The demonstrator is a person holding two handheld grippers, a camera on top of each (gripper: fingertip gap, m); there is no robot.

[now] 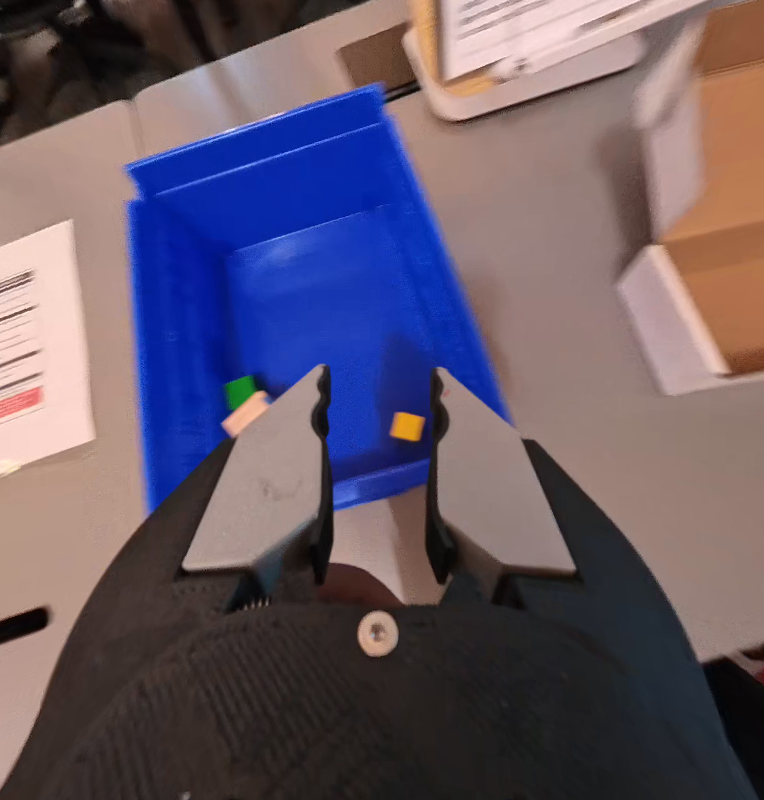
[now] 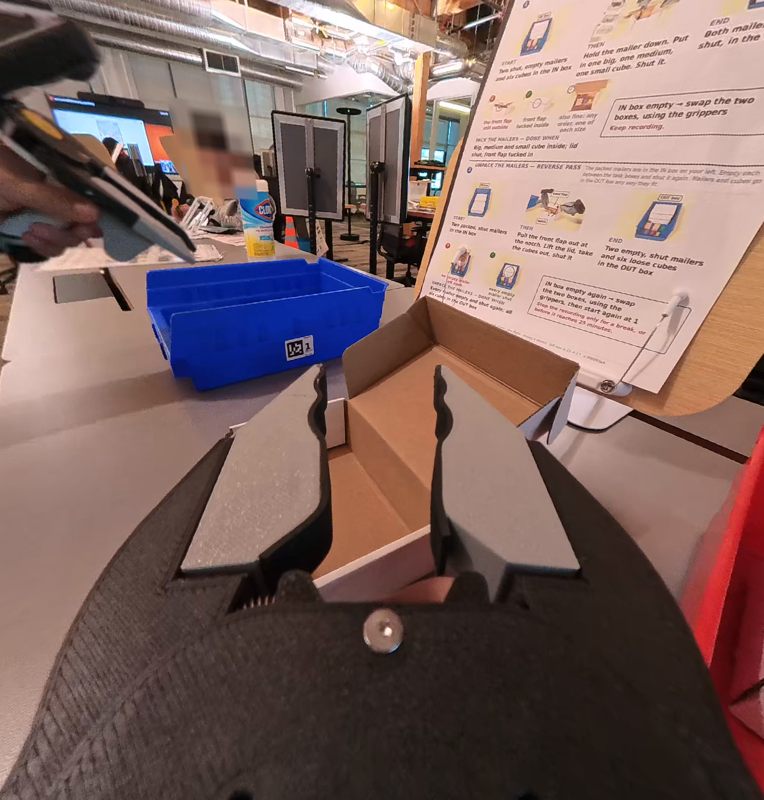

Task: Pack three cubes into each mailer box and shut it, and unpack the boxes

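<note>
My left gripper (image 1: 379, 376) is open and empty, hovering above the near end of a blue bin (image 1: 310, 277). In the bin lie a green cube (image 1: 240, 389), a pale wooden cube (image 1: 246, 418) partly hidden by my left finger, and a yellow cube (image 1: 407, 426). An open white mailer box with a brown inside (image 1: 718, 298) stands to the right of the bin. My right gripper (image 2: 379, 376) is open and empty, just above the near edge of that open mailer box (image 2: 397, 437), whose lid (image 2: 458, 337) stands up. The left gripper (image 2: 111, 208) shows above the blue bin (image 2: 259, 320).
An instruction board on a white stand (image 2: 609, 173) rises behind the mailer. A printed sheet (image 1: 29, 346) lies left of the bin. A red bin (image 2: 744, 584) is at the right edge. A wipes canister (image 2: 258, 220) stands beyond the table. Across from one pair of fingers to the other is roughly 35 cm. My left gripper's tips are some 12 cm from the yellow cube (image 1: 407, 426).
</note>
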